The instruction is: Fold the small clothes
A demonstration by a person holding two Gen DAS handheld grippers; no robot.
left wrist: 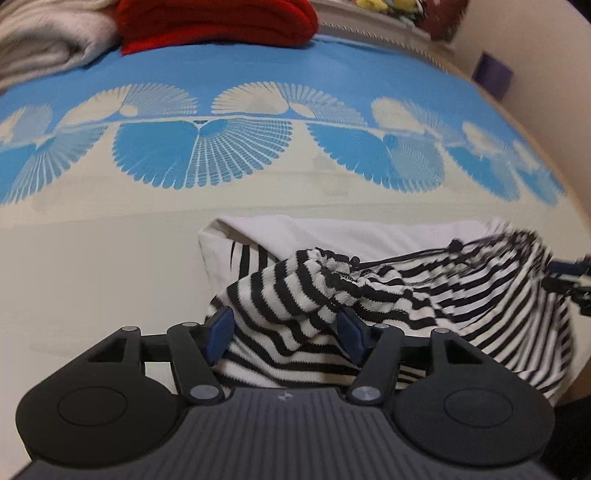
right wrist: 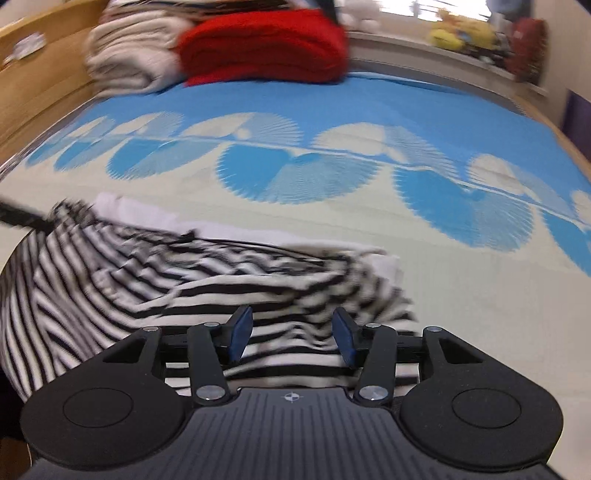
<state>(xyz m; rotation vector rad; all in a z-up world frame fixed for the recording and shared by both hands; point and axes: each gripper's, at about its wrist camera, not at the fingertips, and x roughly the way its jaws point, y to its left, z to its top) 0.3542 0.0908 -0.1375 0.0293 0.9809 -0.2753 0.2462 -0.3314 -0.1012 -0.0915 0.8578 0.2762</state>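
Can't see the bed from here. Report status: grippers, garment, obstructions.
Left gripper and right gripper: jaws open, nothing clamped. Striped garment bunched on the bedspread, unfolded, partly over a white cloth. Red folded item far off, no obstruction.

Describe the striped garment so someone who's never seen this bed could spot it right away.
On the bed with the blue-and-cream fan-patterned sheet, look at the plain cream end nearest the cameras. The black-and-white striped garment lies rumpled there on a white cloth, with both open grippers at it. It is the only striped piece; the folded red knit and cream blanket sit at the far end.
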